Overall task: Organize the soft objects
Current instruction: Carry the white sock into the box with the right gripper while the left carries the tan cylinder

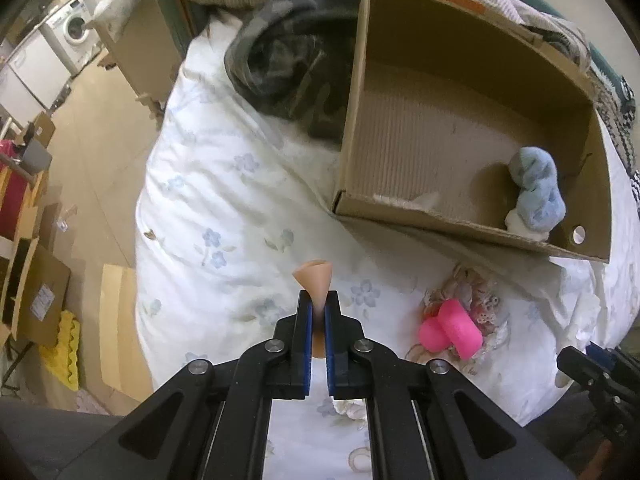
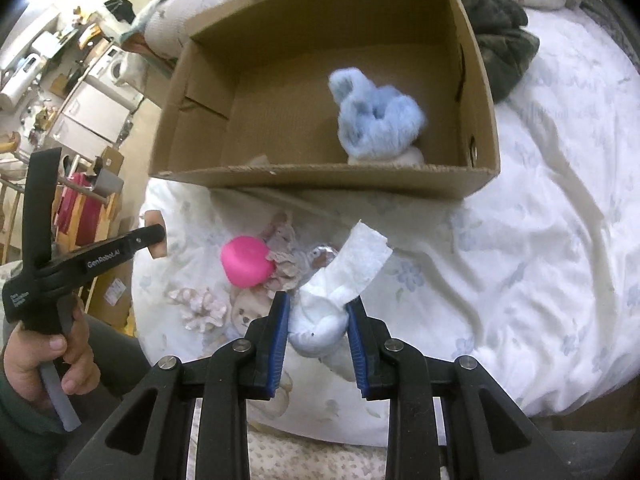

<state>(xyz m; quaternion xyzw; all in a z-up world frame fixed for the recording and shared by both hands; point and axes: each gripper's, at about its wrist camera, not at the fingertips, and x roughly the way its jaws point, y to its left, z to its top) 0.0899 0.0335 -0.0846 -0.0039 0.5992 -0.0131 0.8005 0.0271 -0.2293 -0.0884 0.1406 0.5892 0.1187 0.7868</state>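
Right wrist view: right tongs (image 2: 318, 312) clamped on a white sock (image 2: 320, 320); left tongs (image 1: 318, 304) pinch a beige sponge (image 1: 314, 276). Carry both above the box (image 2: 320, 180) rim before releasing.

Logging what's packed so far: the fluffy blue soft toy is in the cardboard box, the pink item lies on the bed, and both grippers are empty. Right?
Not quite. The right gripper is shut on a white soft item in the right wrist view, and the left gripper pinches a peach piece. The blue toy, cardboard box and pink item are as stated.
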